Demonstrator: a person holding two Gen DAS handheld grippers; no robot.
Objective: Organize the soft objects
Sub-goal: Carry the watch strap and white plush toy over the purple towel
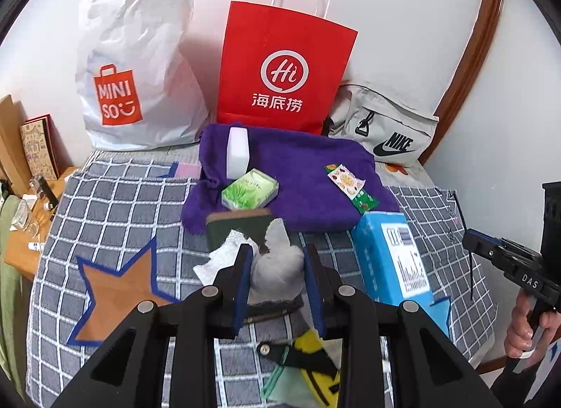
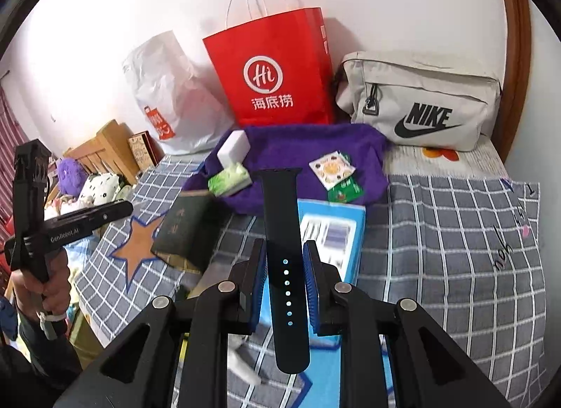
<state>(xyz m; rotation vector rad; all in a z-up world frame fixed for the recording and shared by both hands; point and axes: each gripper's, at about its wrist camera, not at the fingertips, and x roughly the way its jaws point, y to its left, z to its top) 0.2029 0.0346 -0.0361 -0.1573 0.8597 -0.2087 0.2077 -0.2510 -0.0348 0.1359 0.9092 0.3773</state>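
A: We have the left gripper [image 1: 278,267] closed on the grey soft lump [image 1: 278,266], its blue pads pressed into both sides. The right gripper [image 2: 284,278] is clamped narrow on the black watch strap [image 2: 284,250], which sticks out forward past the fingertips.

B: Where do we take them? The purple towel [image 1: 298,169] looks like the collecting spot to us.

A: That is our guess too. It already carries the white sponge block [image 1: 238,152], the green tissue pack [image 1: 250,189] and the snack sachets [image 1: 352,185]. The lump hangs just in front of the towel's near edge, over the dark green booklet [image 1: 235,229]; the strap's far tip reaches the towel's near edge.

B: So we should carry each one level and open only once it sits over bare purple.

A: Yes. We think the free patch lies between the tissue pack and the sachets. The strap is stiff and long, so we would lay it flat, not drop it on end.

B: Edges?

A: The blue box [image 2: 329,229] sits right against the towel's near edge, under the strap. Behind the towel stand the red paper bag [image 1: 284,68], the white plastic bag [image 1: 140,68] and the grey Nike bag [image 2: 420,99], all touching or nearly so. We should not push the towel back.

B: And the two tools?

A: Well apart for now; we approach the towel one at a time.
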